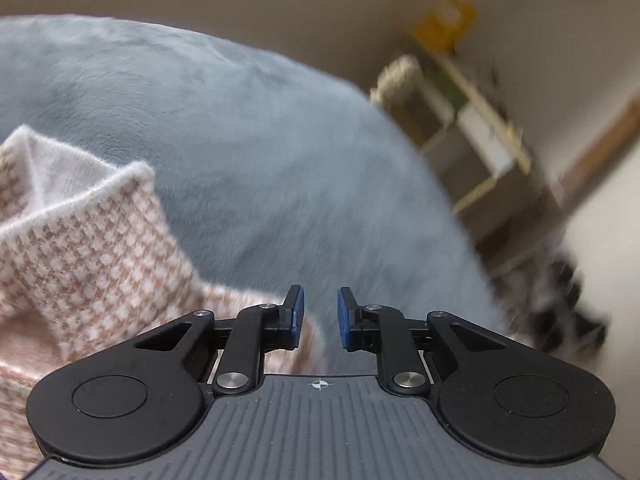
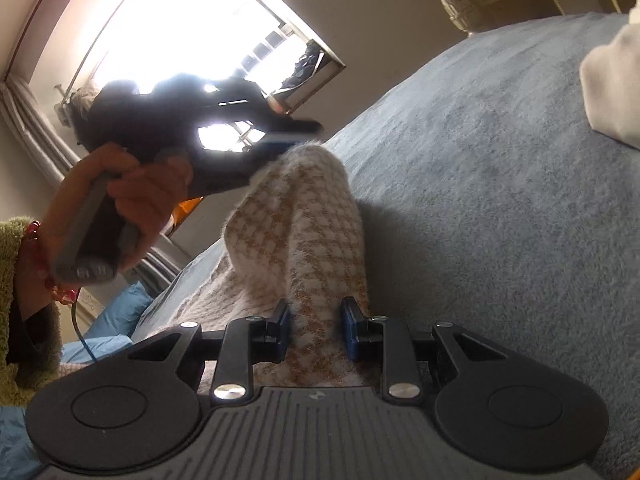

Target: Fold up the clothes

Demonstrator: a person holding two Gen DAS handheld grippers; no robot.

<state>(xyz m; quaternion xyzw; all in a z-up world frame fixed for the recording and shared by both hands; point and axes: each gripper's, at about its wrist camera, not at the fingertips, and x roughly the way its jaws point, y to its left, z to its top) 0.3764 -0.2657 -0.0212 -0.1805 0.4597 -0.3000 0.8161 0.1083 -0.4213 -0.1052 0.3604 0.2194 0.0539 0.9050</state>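
Note:
A fuzzy houndstooth garment, tan and white, (image 1: 80,256) lies bunched on a grey-blue plush bed cover (image 1: 260,152). In the left wrist view my left gripper (image 1: 320,316) is open with nothing between its blue pads, the garment just to its left. In the right wrist view my right gripper (image 2: 314,330) has a raised fold of the garment (image 2: 312,240) between its blue pads. The left gripper (image 2: 280,138) shows there too, held in a hand at the top of that raised fold; whether it touches the fabric I cannot tell.
A white cloth item (image 2: 612,88) lies on the cover at the far right. A shelf unit (image 1: 480,148) stands beyond the bed against the wall. A bright window (image 2: 192,28) is behind the left hand. Blue bedding (image 2: 112,320) shows at the lower left.

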